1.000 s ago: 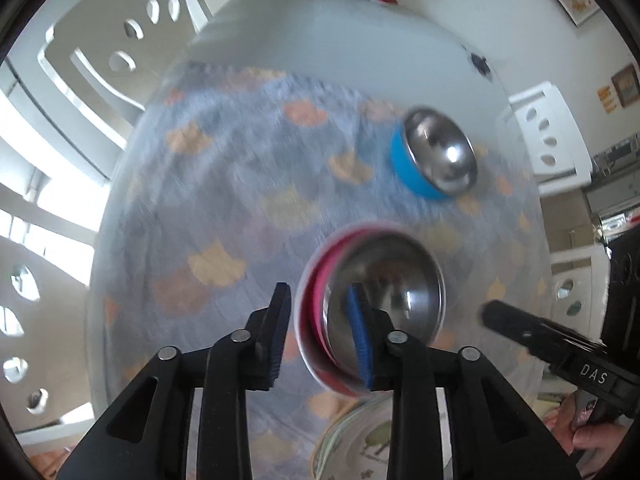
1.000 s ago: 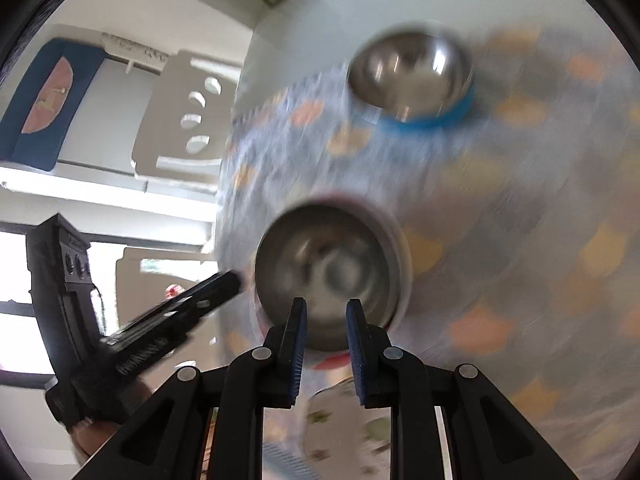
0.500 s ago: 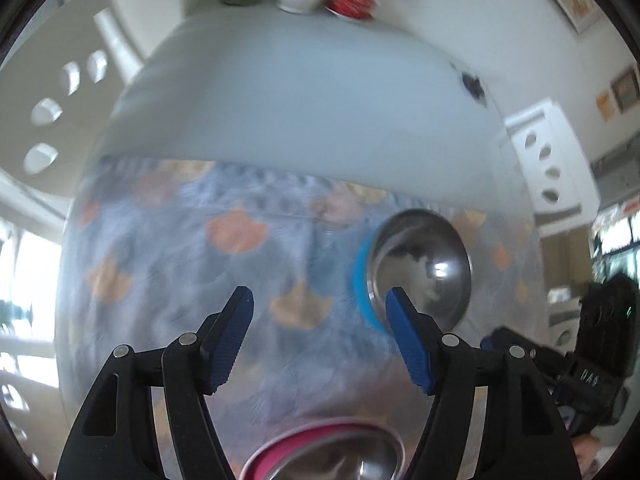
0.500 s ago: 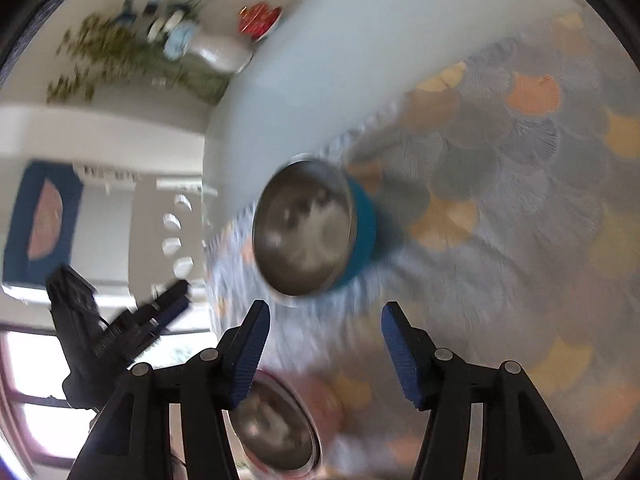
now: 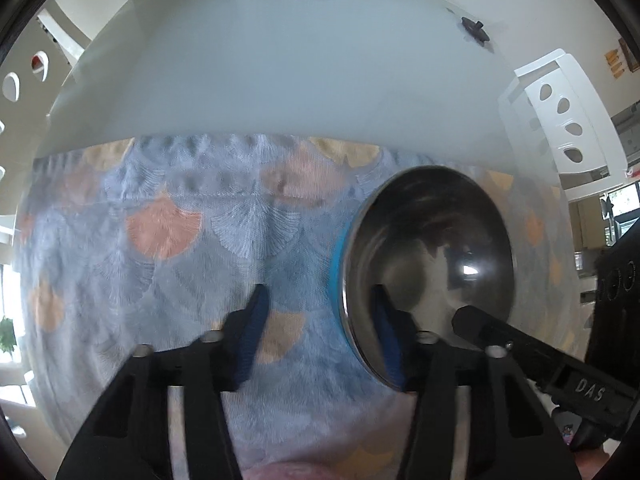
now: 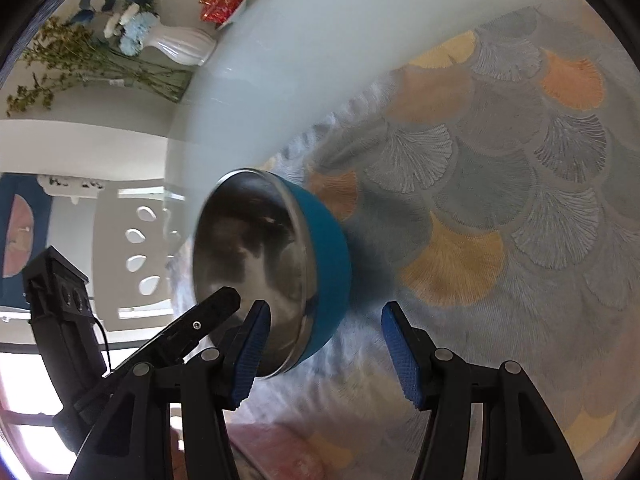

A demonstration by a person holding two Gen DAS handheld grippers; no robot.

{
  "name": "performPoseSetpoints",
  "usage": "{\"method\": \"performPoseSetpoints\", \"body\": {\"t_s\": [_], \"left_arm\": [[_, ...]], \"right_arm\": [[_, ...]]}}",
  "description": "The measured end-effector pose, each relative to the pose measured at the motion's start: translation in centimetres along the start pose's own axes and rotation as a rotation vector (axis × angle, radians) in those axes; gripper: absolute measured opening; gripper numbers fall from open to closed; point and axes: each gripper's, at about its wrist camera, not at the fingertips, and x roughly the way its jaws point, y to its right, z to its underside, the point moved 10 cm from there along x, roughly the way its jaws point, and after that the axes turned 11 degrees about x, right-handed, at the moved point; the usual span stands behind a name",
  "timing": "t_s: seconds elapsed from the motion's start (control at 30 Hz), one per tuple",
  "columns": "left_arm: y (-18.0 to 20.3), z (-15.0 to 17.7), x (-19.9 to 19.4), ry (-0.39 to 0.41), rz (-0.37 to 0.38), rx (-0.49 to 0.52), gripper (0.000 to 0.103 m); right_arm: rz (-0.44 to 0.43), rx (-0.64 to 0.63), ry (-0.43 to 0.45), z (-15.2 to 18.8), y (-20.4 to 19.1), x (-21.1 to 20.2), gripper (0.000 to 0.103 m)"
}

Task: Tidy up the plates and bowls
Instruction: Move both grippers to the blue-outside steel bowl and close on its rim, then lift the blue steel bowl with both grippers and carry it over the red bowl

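A blue bowl with a steel inside point(image 5: 432, 256) sits on the patterned cloth; it also shows in the right wrist view point(image 6: 276, 268). My left gripper point(image 5: 320, 328) is open, its right finger over the bowl's near left rim, its left finger outside on the cloth. My right gripper point(image 6: 326, 354) is open, its left finger over the bowl's near rim, its right finger outside to the right. A pink rim point(image 5: 296, 472), the pink bowl, peeks at the bottom edge. The right gripper's finger point(image 5: 520, 348) shows in the left view.
The fan-patterned cloth point(image 6: 500, 200) covers the near part of a pale table point(image 5: 280, 60). A white vase with flowers point(image 6: 180, 44) and a red dish point(image 6: 222, 4) stand at the far end. White chairs point(image 5: 560, 116) flank the table.
Both grippers let go of the pink and steel bowl stack, opened wide, and moved forward to the blue bowl, which now lies between them at their fingertips.
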Motion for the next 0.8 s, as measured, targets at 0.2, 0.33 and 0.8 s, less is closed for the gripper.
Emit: {"method": "performPoseSetpoints", "body": {"t_s": [0.2, 0.33, 0.8], "left_arm": [[1.5, -0.6, 0.5, 0.051, 0.027, 0.034, 0.010], [2.0, -0.8, 0.5, 0.062, -0.005, 0.077, 0.009], [1.2, 0.1, -3.9, 0.101, -0.010, 0.049, 0.009]], "right_arm": [[0.105, -0.121, 0.026, -0.1, -0.7, 1.2, 0.027], [0.184, -0.171, 0.032, 0.0, -1.0, 1.7, 0.023], [0.150, -0.195, 0.012, 1.9, -3.1, -0.6, 0.020]]}}
